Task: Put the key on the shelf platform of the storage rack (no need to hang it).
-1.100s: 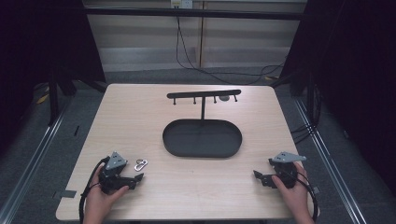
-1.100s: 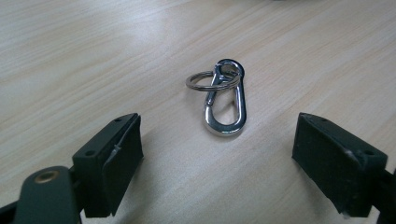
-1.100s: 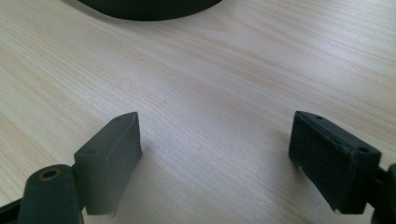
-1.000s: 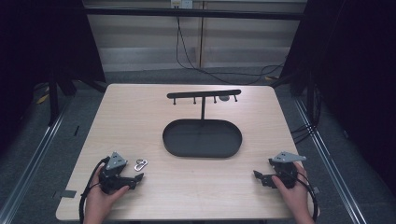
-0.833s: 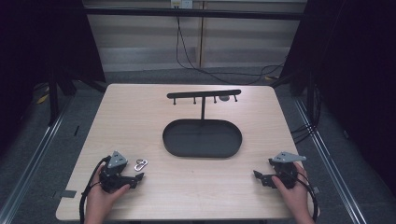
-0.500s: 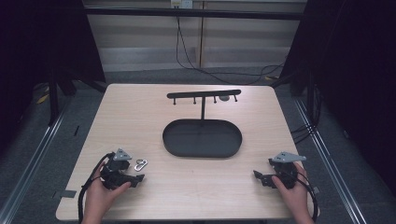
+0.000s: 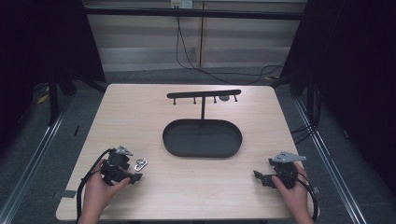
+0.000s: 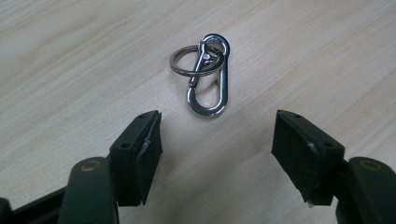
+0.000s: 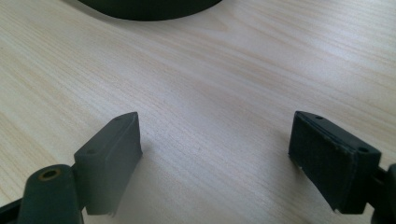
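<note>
A small silver carabiner clip [image 8: 208, 80] with a key ring [image 8: 190, 61] looped through its top lies flat on the wooden table [image 7: 140, 121]. My left gripper [image 8: 215, 140] is open, its jaws just short of the clip, which lies in line with the gap. From above, the clip [image 7: 141, 164] sits right beside the left gripper [image 7: 122, 169] at the front left. My right gripper [image 9: 219, 154] is open over bare wood at the front right [image 7: 271, 177], holding nothing.
A black oval tray [image 7: 202, 138] sits mid-table, with a thin post rising behind it to a black hook bar [image 7: 204, 94]. A small grey item [image 7: 224, 98] hangs from that bar. The tray's edge [image 9: 149, 9] lies ahead of the right gripper.
The left gripper has shifted slightly toward the carabiner clip and turned a little. The right gripper has stayed where it was.
</note>
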`<state>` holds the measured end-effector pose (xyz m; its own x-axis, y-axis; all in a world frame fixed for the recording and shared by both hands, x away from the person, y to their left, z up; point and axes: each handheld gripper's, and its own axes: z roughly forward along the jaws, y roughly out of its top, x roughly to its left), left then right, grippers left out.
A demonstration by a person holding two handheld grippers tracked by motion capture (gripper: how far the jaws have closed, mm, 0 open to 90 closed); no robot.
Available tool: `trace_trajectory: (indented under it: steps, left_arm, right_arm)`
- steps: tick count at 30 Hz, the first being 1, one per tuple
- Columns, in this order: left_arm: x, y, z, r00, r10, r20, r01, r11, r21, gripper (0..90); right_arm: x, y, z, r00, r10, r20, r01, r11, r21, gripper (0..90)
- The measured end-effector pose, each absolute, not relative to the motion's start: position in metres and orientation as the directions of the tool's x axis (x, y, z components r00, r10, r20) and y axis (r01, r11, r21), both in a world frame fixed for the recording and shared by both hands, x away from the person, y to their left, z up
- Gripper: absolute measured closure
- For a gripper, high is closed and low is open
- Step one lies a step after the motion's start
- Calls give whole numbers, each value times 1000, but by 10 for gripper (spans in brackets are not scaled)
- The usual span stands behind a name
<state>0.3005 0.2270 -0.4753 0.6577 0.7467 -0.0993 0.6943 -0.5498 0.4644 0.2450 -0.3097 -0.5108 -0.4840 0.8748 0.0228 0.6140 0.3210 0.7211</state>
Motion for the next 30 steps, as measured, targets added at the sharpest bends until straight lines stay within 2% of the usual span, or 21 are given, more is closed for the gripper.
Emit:
trace_trajectory:
  steps: [15, 30]
  left_arm:
    - [307, 222, -472, 662, 740, -118, 704, -560, 437, 390]
    - [321, 213, -472, 666, 740, -92, 701, -578, 418, 445]
  right_arm:
    - [245, -310, -511, -484, 875, 24, 615, 320, 721, 165]
    - [245, -310, -511, -485, 874, 22, 612, 322, 722, 165]
